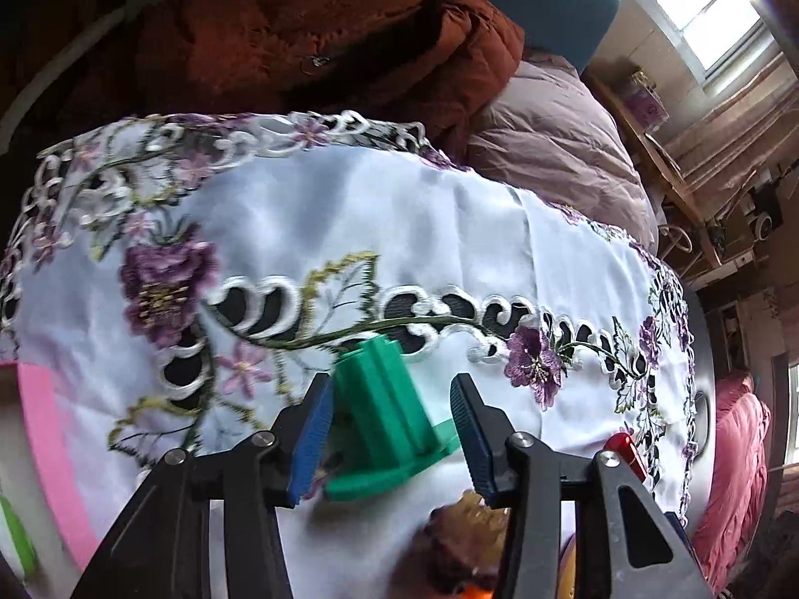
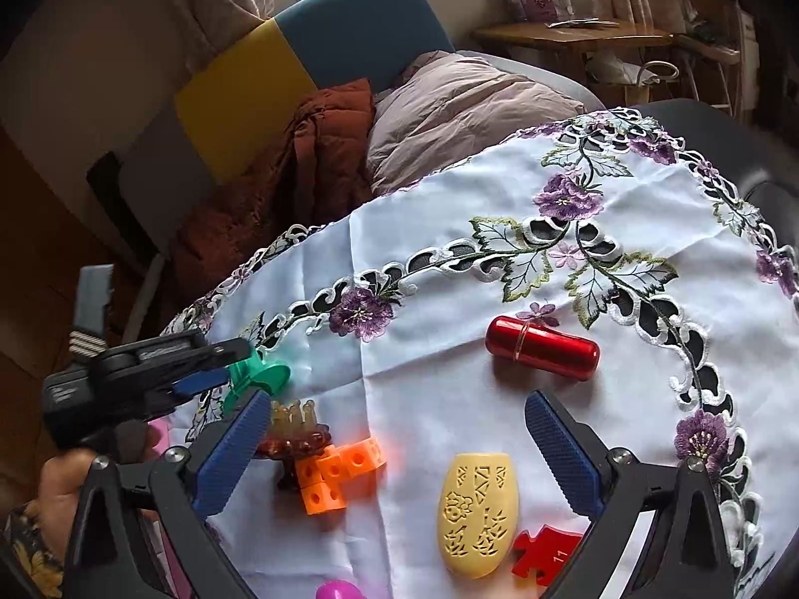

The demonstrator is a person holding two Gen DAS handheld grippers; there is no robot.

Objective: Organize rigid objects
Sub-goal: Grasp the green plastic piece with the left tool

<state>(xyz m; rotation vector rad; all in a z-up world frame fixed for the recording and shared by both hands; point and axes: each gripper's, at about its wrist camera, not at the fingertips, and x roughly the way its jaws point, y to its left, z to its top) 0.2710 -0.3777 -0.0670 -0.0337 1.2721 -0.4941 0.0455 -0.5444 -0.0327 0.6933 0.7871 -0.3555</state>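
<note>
A green plastic piece [image 1: 384, 409] with a flat flange lies on the embroidered white cloth [image 1: 349, 209]. My left gripper [image 1: 392, 384] straddles it; the left blue pad touches its side and the right pad stands a little apart. The right wrist view shows the same gripper [image 2: 224, 364] at the green piece [image 2: 257, 374], held by a hand. My right gripper [image 2: 397, 399] hovers open over the cloth with nothing between its pads. Below it lie orange cubes [image 2: 339, 469], a yellow oval piece [image 2: 477, 514], a red puzzle piece [image 2: 542, 554] and a red cylinder [image 2: 542, 352].
An amber-brown toy with pegs [image 2: 294, 429] sits beside the orange cubes. A pink-edged box [image 1: 45, 439] stands at the cloth's left edge. A magenta object [image 2: 339, 591] peeks in at the bottom. Behind the table are a sofa with a rust blanket [image 1: 309, 50] and a mauve cushion [image 2: 464, 105].
</note>
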